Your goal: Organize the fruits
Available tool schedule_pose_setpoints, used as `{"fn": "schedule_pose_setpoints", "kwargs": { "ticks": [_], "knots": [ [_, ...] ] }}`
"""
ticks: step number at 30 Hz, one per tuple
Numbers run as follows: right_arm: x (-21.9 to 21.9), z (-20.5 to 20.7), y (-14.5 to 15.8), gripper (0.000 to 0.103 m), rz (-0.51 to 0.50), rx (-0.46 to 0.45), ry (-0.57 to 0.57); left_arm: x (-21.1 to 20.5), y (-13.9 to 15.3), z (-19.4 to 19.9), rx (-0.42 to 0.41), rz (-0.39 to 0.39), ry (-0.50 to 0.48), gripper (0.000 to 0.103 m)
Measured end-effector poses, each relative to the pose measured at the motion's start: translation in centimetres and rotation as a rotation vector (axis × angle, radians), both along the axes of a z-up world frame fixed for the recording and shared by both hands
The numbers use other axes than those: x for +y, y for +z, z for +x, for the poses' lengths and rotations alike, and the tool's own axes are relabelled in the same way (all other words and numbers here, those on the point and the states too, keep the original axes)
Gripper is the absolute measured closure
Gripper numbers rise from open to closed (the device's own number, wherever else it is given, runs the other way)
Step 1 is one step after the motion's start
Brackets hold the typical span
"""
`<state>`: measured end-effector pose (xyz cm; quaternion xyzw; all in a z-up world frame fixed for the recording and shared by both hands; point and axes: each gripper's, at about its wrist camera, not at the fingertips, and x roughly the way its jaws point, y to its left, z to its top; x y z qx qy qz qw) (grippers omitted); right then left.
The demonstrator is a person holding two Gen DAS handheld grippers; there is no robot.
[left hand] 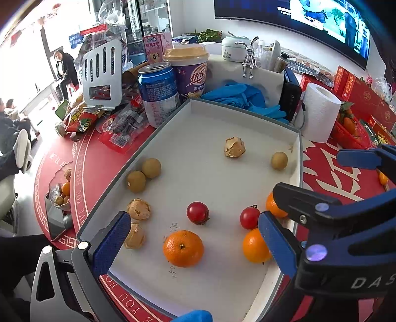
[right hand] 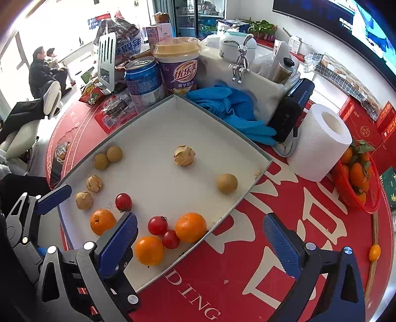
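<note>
blue can (left hand: 158,93), paper roll (left hand: 319,114), gloves (left hand: 243,97)

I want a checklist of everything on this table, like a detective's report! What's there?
Surface: red round table with white lettering.
Job's things: grey tray holding three oranges, three cherry tomatoes, three smooth brown fruits and three papery husked ones; one small orange fruit lies loose at the table edge.
Clutter: blue can, purple cup, blue gloves, paper roll, red basket of oranges, snack packets.
Grippers: left gripper open over the tray; right gripper open at the tray's near corner.
Cables: nothing seen clearly.
Surroundings: wall screen; people sitting by bright windows.
</note>
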<state>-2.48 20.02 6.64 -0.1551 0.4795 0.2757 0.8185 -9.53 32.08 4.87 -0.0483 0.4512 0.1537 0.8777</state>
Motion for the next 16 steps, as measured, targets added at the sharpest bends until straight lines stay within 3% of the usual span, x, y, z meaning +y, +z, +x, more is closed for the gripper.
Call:
{"fn": "schedule_pose_setpoints", "kwargs": {
  "ticks": [16],
  "knots": [
    [-0.27,-0.27,-0.01,0.001,-0.018,-0.017,0.002,-0.63,-0.02,-0.18,-0.004,0.01,-0.022,0.0]
  ]
}}
